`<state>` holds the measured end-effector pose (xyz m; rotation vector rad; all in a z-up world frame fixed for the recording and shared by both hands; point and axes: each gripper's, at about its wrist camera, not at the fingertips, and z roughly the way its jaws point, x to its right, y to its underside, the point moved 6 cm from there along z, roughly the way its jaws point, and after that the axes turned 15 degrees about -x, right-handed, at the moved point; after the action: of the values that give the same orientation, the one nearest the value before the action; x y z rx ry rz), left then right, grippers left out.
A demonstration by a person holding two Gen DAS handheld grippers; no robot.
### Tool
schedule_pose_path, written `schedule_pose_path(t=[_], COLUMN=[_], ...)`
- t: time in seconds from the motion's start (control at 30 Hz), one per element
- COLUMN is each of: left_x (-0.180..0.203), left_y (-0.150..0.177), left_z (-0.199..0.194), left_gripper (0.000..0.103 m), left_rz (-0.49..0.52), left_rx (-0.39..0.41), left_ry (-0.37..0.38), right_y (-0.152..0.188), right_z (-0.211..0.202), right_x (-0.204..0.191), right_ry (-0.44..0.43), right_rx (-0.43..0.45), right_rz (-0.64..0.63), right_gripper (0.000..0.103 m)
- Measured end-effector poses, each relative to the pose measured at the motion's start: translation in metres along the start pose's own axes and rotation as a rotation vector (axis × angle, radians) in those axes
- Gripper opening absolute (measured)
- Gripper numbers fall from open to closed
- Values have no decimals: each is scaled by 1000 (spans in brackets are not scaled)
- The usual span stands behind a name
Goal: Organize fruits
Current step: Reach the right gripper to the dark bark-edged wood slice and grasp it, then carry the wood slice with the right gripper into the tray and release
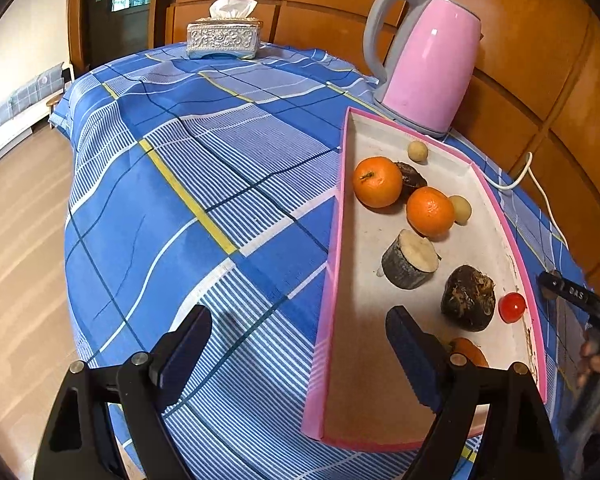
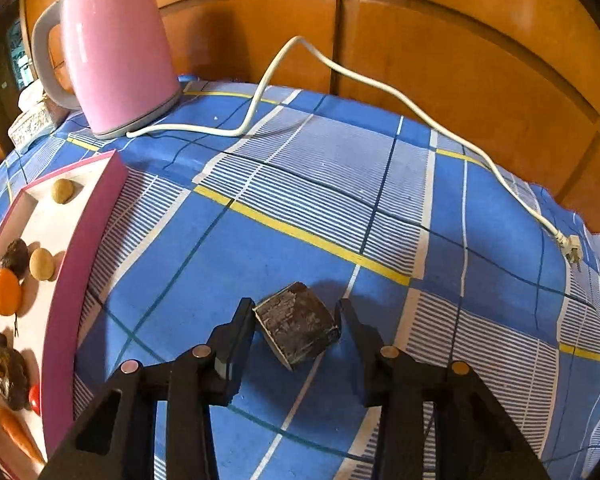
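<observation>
A pink-rimmed white tray (image 1: 336,264) holds two oranges (image 1: 377,182), a cut dark stump-like piece (image 1: 410,260), a dark knobbly root (image 1: 468,298), a cherry tomato (image 1: 512,307), two small tan balls (image 1: 418,151) and a carrot. The tray also shows in the right wrist view (image 2: 66,280). My left gripper (image 1: 300,352) is open and empty, straddling the tray's left rim. My right gripper (image 2: 296,320) is open, its fingers on either side of a dark cut chunk (image 2: 298,330) that lies on the cloth, right of the tray.
A pink kettle (image 1: 424,56) stands behind the tray; its white cord (image 2: 340,80) trails across the blue plaid tablecloth (image 1: 200,160) to a plug. A silver tissue box (image 1: 224,38) sits at the far edge. Wooden wall panels stand behind.
</observation>
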<state>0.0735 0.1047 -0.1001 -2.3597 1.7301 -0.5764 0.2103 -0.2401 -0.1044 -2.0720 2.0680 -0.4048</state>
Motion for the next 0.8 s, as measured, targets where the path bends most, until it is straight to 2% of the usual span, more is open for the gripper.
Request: schedule_pose_path(t=[0.13, 0.3, 0.53, 0.63, 0.8], left_x=[3, 9, 20, 24, 26], left_y=[2, 5, 12, 15, 19], left_z=[0, -3, -8, -10, -12], left_gripper=[89, 89, 89, 89, 89], left_rz=[9, 30, 67, 80, 93], left_rx=[0, 4, 13, 17, 16], left_ry=[3, 9, 21, 22, 14], right_y=[15, 50, 106, 129, 150], right_z=[-13, -28, -44, -47, -48], right_x=[6, 28, 84, 109, 132], right_ry=[3, -20, 35, 85, 75], right_rx=[16, 10, 27, 37, 61], right_rz=[-6, 35, 175, 239, 326], right_gripper=[41, 41, 41, 41, 41])
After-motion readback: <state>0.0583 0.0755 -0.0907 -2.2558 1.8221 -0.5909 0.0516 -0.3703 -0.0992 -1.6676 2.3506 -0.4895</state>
